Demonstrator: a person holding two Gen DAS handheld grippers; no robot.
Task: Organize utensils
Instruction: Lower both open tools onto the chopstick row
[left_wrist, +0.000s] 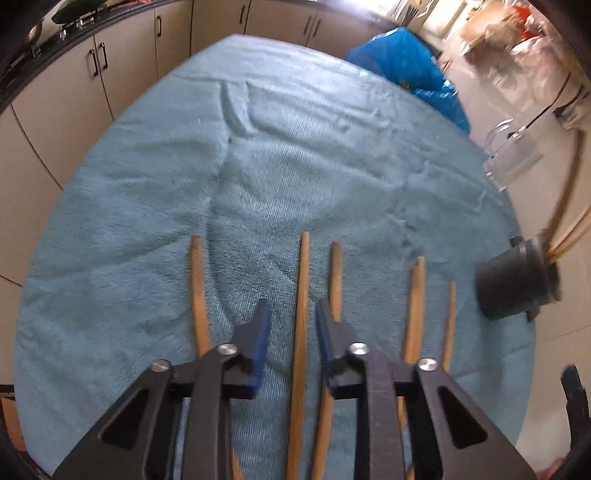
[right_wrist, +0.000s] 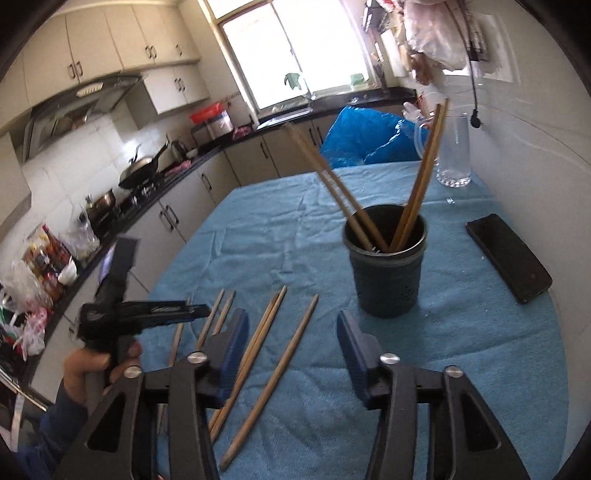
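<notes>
The left gripper (left_wrist: 293, 314) points down at the wooden chopsticks (left_wrist: 301, 332) that lie in a row on the blue towel (left_wrist: 295, 166). One chopstick runs right between its two blue pads. The pads are close on each side of it, but a small gap shows, so the jaws are open and not squeezing it. Other chopsticks lie just beside the jaws on both sides.

The right gripper (right_wrist: 291, 343) hangs over the towel with its jaws wide apart and nothing in them. One chopstick (right_wrist: 273, 380) lies on the towel in the gap between them, and two more lie by its left pad.

Past the right gripper stands a dark cup (right_wrist: 386, 269) with four chopsticks leaning in it. A black phone (right_wrist: 508, 256) lies on the towel to the right. A clear glass jug (right_wrist: 452, 155) stands at the far corner, near a blue bag (right_wrist: 365, 136). A person's hand (right_wrist: 92, 363) holds the left gripper's handle. Kitchen cupboards (right_wrist: 177, 218), a stove with pans and a bright window (right_wrist: 295, 51) are behind.
</notes>
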